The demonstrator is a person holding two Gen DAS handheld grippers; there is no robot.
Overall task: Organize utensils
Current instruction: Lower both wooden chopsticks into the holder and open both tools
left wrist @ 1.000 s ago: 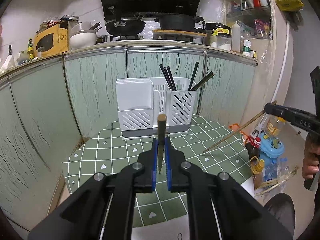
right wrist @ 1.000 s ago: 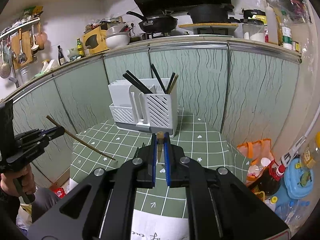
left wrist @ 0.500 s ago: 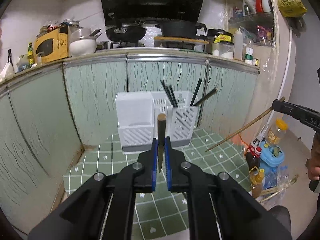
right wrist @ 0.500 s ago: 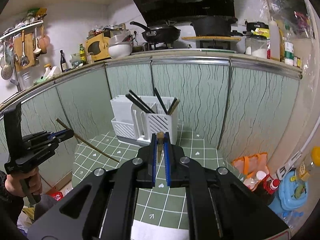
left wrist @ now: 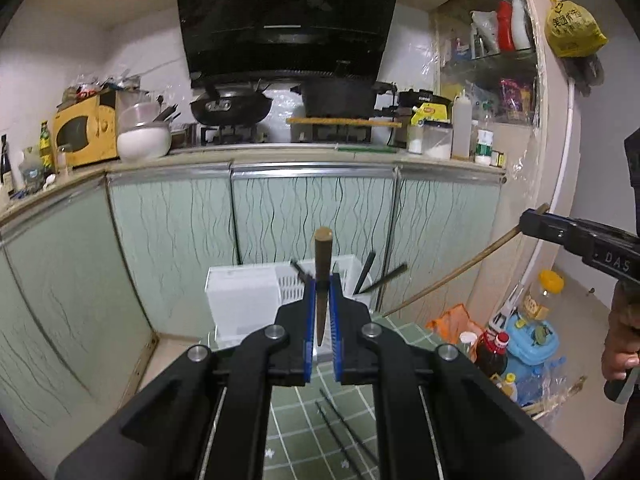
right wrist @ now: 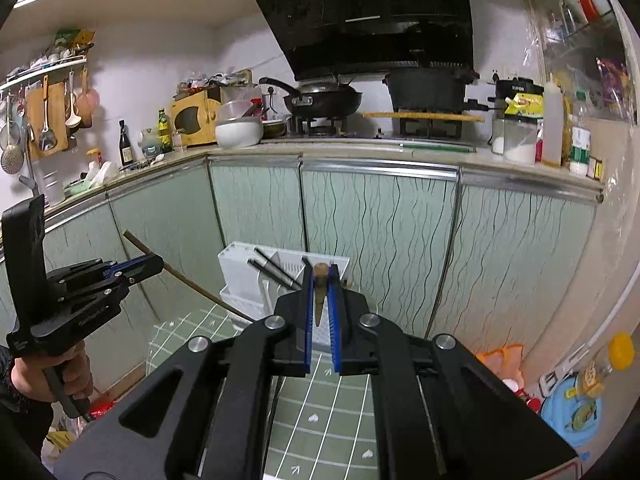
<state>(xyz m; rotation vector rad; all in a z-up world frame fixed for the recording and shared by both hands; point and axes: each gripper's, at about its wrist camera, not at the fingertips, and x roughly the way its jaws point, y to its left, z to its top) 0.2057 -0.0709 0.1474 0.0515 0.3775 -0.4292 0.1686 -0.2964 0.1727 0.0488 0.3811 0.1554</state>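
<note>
- Chopsticks: one brown wooden stick per tool. Left tool (left wrist: 322, 300) is clamped tight on its stick (left wrist: 322, 256), which stands near upright at frame centre with the butt end above the pads.
- Right tool (right wrist: 320, 300) is likewise closed on a second brown stick (right wrist: 319, 292), centre of its frame. Seen from the left wrist view, that stick runs as a long diagonal from the right edge down toward centre (left wrist: 452, 280).
- White utensil caddy (left wrist: 244, 292) sits on the green-tiled desk (left wrist: 304, 420), lower centre, just behind the left tool's tips. Black chopsticks (left wrist: 368, 268) already lean in its slotted right compartment.
- Two more black sticks (left wrist: 340, 436) lie loose on the desk at the bottom of the left wrist view; judged still to collect.
- Step in hand, as I read it: carry both sticks over the caddy and drop them in with the black ones.
- To do it well: get the lower tip above the slotted compartment's rim first, bring the stick close to vertical, and release only once the tip is inside. Go one tool at a time so the long diagonal stick doesn't hit the other tool or the leaning black sticks.
- Writing: "DAS" on the right tool's body (left wrist: 618, 260), rest cut off. Range hood logo and yellow bag print (left wrist: 572, 28) are too small to read.
</note>
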